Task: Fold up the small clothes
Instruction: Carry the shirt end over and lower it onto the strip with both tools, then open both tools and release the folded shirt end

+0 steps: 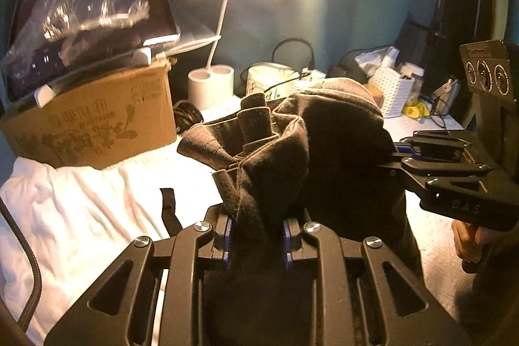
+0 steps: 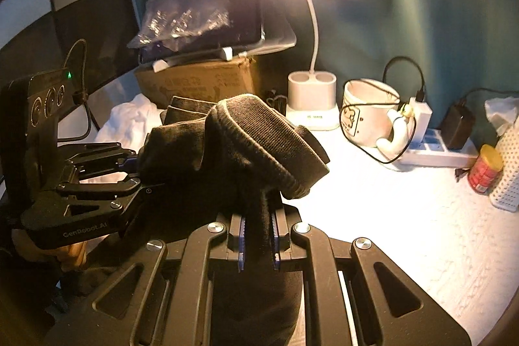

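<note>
Above the white surface, a dark brown sock hangs bunched between the two claws, clear of the top. Left claw is clenched on one part of the fabric, its blue pads pressing the cloth from both sides; right claw is clenched on another part, with the ribbed cuff folded over just ahead of it. More dark socks lie behind. Toward the far edge stand a lit desk lamp, a mug and a power strip. At the far left corner sits a cardboard box beside a white cloth.
</note>
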A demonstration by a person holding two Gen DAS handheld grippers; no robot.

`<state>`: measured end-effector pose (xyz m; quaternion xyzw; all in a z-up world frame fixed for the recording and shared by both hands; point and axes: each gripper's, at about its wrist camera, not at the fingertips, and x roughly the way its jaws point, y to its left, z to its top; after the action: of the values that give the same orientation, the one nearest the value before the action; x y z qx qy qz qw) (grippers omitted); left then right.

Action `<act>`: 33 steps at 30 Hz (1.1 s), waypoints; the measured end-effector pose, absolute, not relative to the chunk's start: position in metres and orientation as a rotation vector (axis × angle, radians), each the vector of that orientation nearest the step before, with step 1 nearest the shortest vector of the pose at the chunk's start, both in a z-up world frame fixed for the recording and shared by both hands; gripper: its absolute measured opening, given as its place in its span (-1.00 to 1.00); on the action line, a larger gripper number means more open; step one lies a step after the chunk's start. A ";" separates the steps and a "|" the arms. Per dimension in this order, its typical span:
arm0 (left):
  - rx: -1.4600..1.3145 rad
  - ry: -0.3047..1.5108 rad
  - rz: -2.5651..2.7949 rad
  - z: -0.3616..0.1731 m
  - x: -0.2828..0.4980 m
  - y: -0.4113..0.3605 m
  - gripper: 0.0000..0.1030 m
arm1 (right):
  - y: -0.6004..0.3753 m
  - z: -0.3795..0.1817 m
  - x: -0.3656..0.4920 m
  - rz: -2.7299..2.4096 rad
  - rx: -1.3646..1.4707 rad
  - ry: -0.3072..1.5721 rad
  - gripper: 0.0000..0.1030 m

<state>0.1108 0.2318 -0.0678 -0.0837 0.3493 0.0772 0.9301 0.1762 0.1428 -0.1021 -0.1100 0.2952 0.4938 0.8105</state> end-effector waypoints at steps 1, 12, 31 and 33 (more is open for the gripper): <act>-0.174 0.724 0.161 -0.070 0.113 0.233 -0.59 | 0.145 -0.105 0.180 1.056 -0.234 0.641 -0.74; -0.186 0.850 0.209 -0.107 0.135 0.254 -0.59 | 0.166 -0.155 0.233 1.066 -0.193 0.837 -0.73; -0.224 0.923 0.238 -0.123 0.152 0.287 -0.48 | 0.156 -0.180 0.297 0.983 -0.027 0.927 -0.24; -0.231 0.920 0.249 -0.123 0.152 0.291 -0.43 | 0.158 -0.183 0.303 0.986 -0.023 0.938 -0.24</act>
<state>0.1517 0.2912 -0.1227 -0.1108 0.4417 0.1195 0.8822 0.3031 0.1578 -0.1830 -0.0106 0.4336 0.4559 0.7772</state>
